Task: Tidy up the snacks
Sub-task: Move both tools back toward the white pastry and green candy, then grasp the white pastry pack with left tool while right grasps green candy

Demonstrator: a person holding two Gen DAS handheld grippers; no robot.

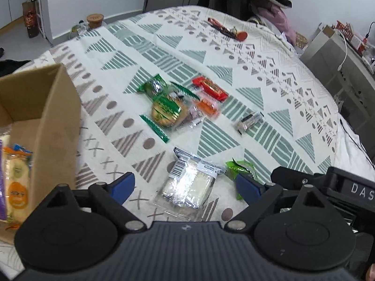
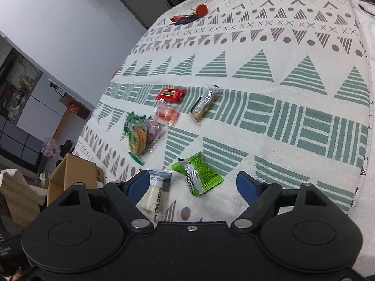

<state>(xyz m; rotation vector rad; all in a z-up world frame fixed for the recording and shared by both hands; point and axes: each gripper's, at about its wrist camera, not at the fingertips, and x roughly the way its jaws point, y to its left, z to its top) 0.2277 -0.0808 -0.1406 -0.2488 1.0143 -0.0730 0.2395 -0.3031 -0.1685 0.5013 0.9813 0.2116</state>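
Snack packets lie scattered on a patterned tablecloth (image 1: 269, 53). My left gripper (image 1: 185, 186) is open above a clear packet of white wafers (image 1: 189, 185), which lies between its blue fingertips. My right gripper (image 2: 193, 186) is open over a lime-green packet (image 2: 198, 175); the white wafer packet (image 2: 155, 192) lies at its left fingertip. Further off sit a green biscuit packet (image 1: 166, 111), a red packet (image 1: 209, 87), an orange packet (image 1: 206, 106) and a small silver bar (image 1: 249, 121). A cardboard box (image 1: 46, 117) at the left holds several snacks.
A red-and-black item (image 1: 227, 29) lies at the table's far edge. A jar with a cork lid (image 1: 95, 21) stands beyond the table at the left. Grey equipment with a white cable (image 1: 337, 53) sits at the right. The right gripper's body (image 1: 339, 192) is close beside my left one.
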